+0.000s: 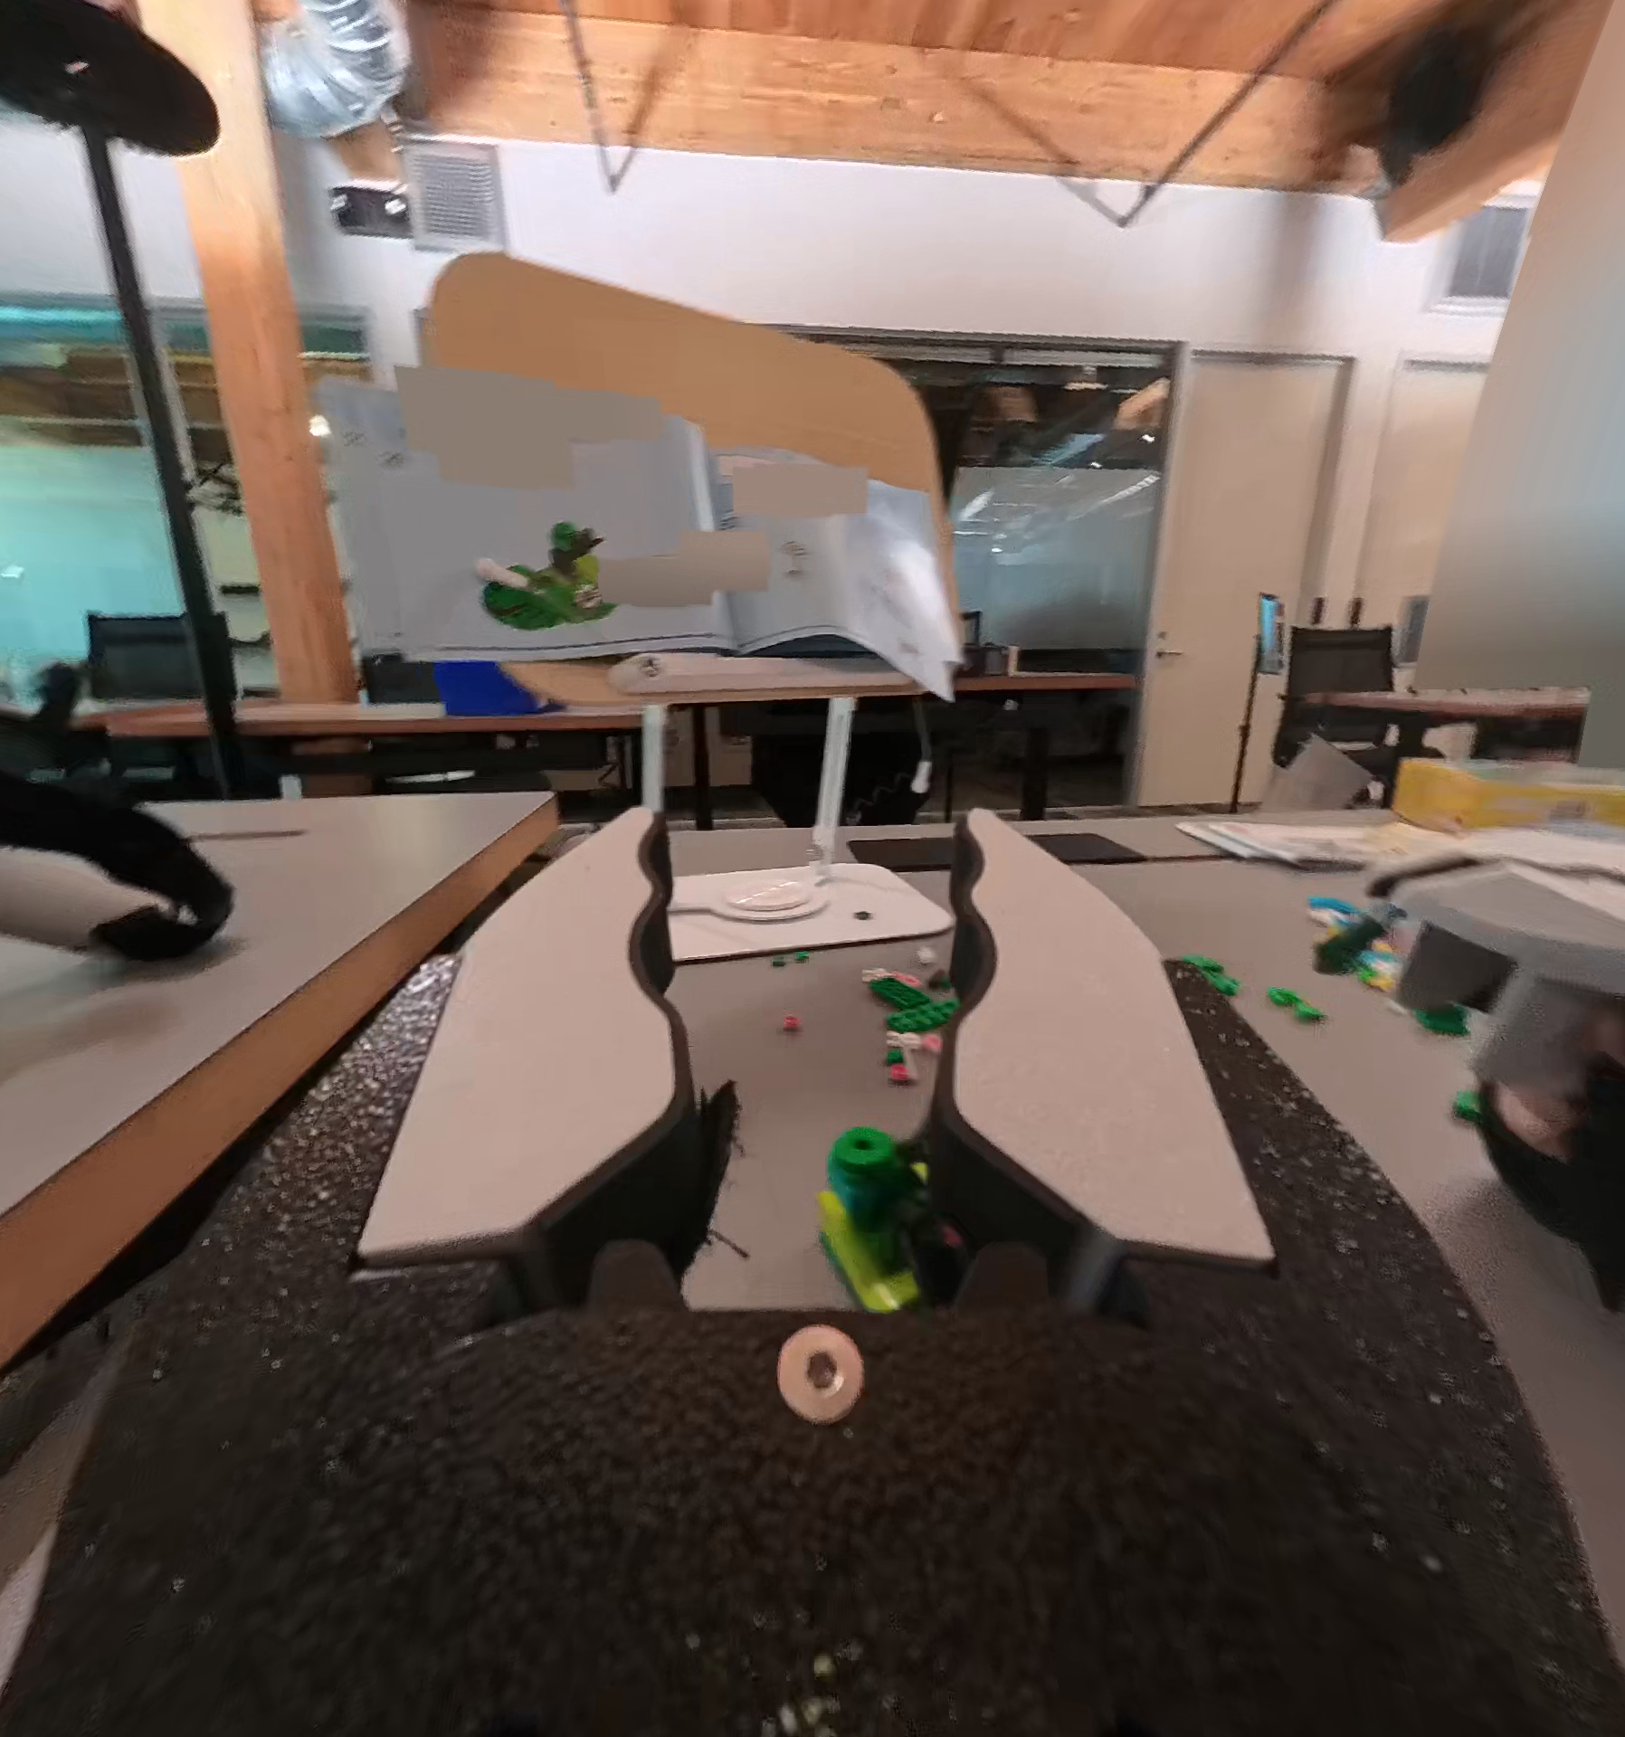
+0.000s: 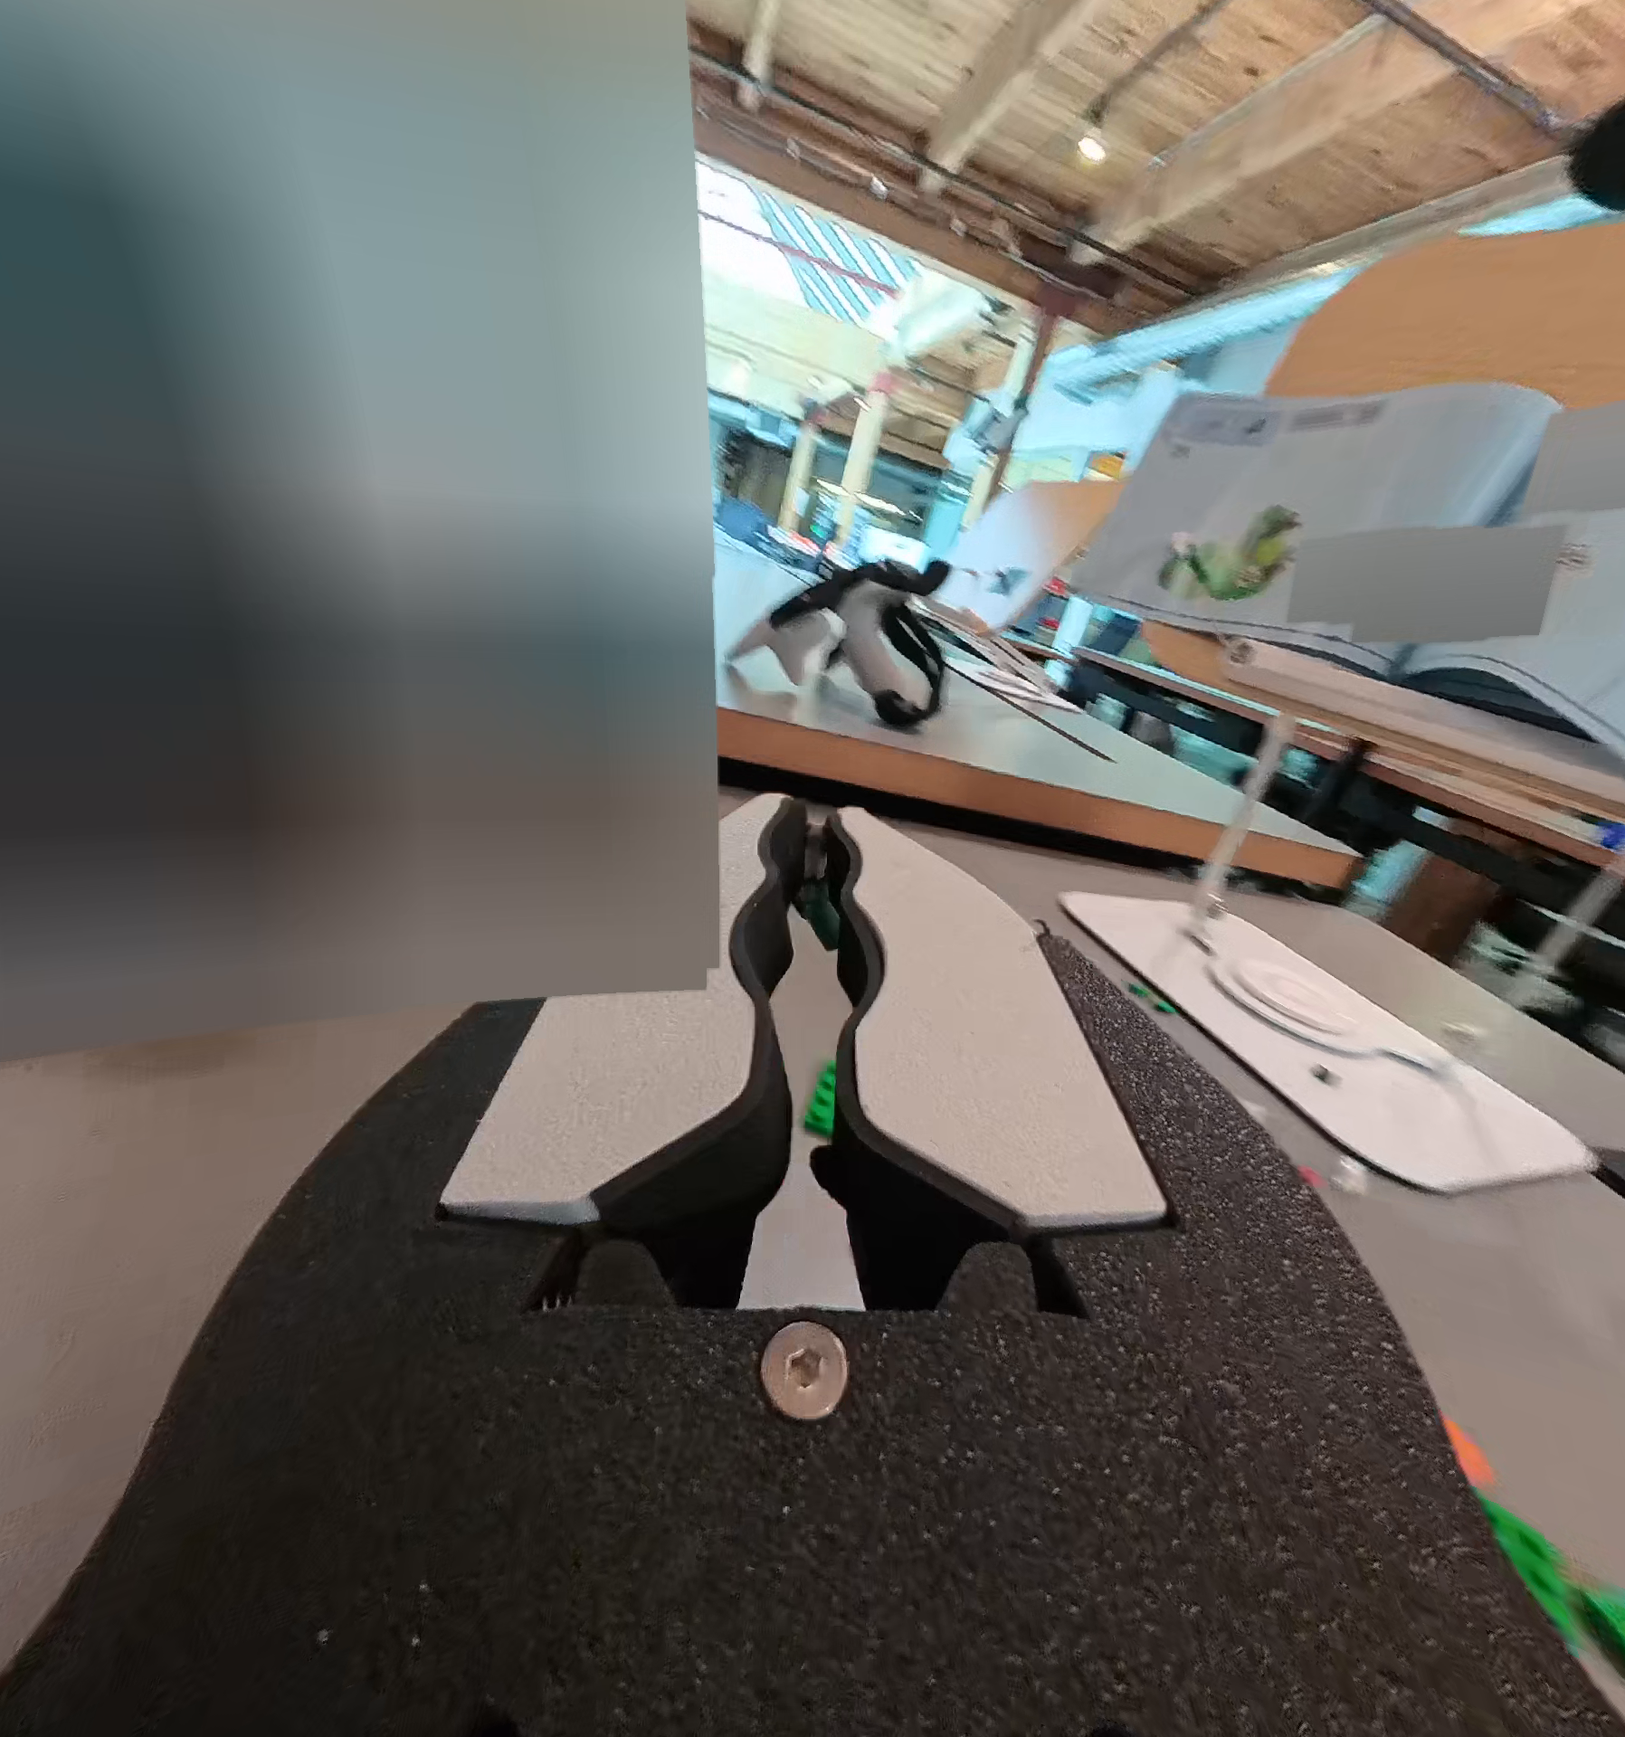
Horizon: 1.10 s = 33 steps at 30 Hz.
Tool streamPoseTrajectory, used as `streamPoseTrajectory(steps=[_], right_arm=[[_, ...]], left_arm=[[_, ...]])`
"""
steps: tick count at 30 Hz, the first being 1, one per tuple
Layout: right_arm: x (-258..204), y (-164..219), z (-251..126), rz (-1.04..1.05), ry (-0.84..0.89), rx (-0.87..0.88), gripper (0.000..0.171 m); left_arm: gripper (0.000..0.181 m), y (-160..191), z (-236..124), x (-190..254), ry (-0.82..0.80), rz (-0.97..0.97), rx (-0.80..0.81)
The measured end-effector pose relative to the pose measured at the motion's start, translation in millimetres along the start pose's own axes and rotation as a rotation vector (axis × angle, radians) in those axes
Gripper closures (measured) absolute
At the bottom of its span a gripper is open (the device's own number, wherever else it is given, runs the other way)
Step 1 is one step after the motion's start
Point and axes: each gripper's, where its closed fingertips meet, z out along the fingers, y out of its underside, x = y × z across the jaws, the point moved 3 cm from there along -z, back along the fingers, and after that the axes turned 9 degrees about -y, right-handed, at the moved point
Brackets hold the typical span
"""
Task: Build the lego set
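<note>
My left gripper (image 1: 809, 827) is open, its fingers wide apart above the grey table (image 1: 1166, 902). A small Lego build (image 1: 870, 1212) of green, teal and lime parts stands on the table between the finger bases, close to the right finger. Loose green and pink pieces (image 1: 912, 1010) lie ahead of it. My right gripper (image 2: 813, 827) is nearly shut on a small dark green piece (image 2: 823, 907) near its tips. A bright green plate (image 2: 820, 1100) shows through the gap below. The right gripper also shows blurred in the left wrist view (image 1: 1542, 949), above more green pieces (image 1: 1354, 940).
An open instruction booklet (image 1: 602, 545) rests on a stand with a white base (image 1: 884, 916); the base also shows in the right wrist view (image 2: 1354, 1081). A yellow box (image 1: 1542, 794) and papers (image 1: 1279, 837) lie far right. A headset (image 2: 865, 639) lies on the neighbouring table.
</note>
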Motion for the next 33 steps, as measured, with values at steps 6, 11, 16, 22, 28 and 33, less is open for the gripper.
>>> streamPoseTrajectory(steps=[6,11,16,22,28,33], right_arm=[[-24.8,-18.6,-0.4,0.33,-0.401,0.243,0.167],[-23.4,-21.0,-3.3,0.434,-0.478,0.293,0.168],[-28.8,-21.5,-1.6,0.447,-0.527,0.283,0.168],[-27.6,-22.0,-1.2,0.466,-0.517,0.294,0.163],[-18.2,-7.8,8.0,0.555,-0.374,0.152,0.151],[-27.1,4.3,17.4,0.766,-0.441,0.032,0.159]], left_arm=[[0.134,9.6,-23.7,92.2,0.384,0.176,-0.073],[0.143,22.0,-30.1,125.5,0.58,0.184,-0.143],[0.162,25.9,-32.9,134.5,0.595,0.258,-0.141],[0.174,20.0,-31.1,127.1,0.37,0.582,-0.006],[0.174,26.7,-25.6,120.0,0.068,1.107,0.054],[0.174,28.7,-23.6,115.5,0.029,1.178,0.04]])
